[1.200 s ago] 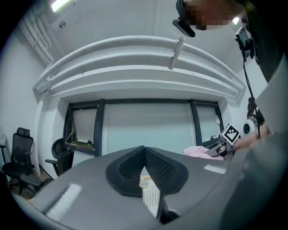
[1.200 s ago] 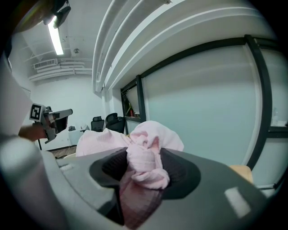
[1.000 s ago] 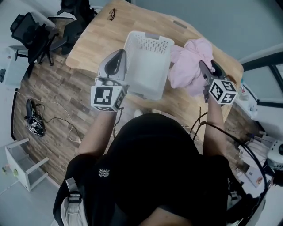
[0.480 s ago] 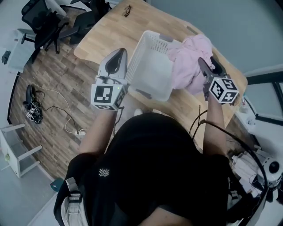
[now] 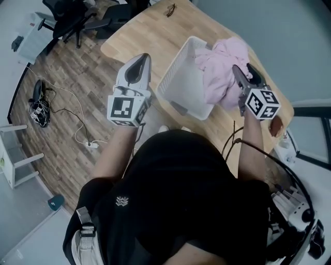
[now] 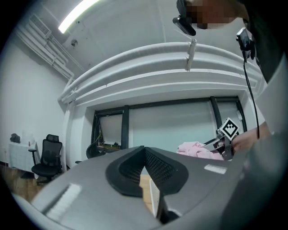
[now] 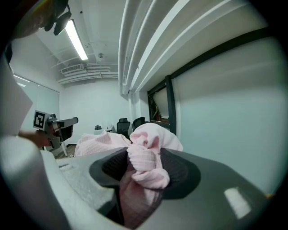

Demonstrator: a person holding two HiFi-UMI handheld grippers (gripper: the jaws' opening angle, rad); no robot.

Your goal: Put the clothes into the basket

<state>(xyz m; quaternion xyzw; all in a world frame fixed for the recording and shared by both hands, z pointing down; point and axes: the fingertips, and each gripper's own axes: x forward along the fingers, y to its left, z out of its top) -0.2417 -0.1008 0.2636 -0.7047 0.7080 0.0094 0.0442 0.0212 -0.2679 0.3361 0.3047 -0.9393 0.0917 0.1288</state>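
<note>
The white mesh basket (image 5: 187, 89) stands on the wooden table (image 5: 147, 36). A pink garment (image 5: 220, 72) hangs bunched over the basket's right rim, and my right gripper (image 5: 238, 71) is shut on it. In the right gripper view the pink cloth (image 7: 146, 168) fills the gap between the jaws. My left gripper (image 5: 142, 58) hovers just left of the basket with its jaws together and nothing held. In the left gripper view its tips (image 6: 144, 150) meet, and a strip of the basket's rim (image 6: 154, 197) shows below them.
A pair of glasses (image 5: 170, 8) lies at the table's far edge. Office chairs (image 5: 77, 15) stand beyond the table's left end. Cables (image 5: 39, 98) lie on the wood floor at the left. A white stand (image 5: 15, 160) is at the lower left.
The right gripper has carried the pink garment left, from the table beside the basket to over the basket's right rim. The head view has swung; the left gripper stays beside the basket.
</note>
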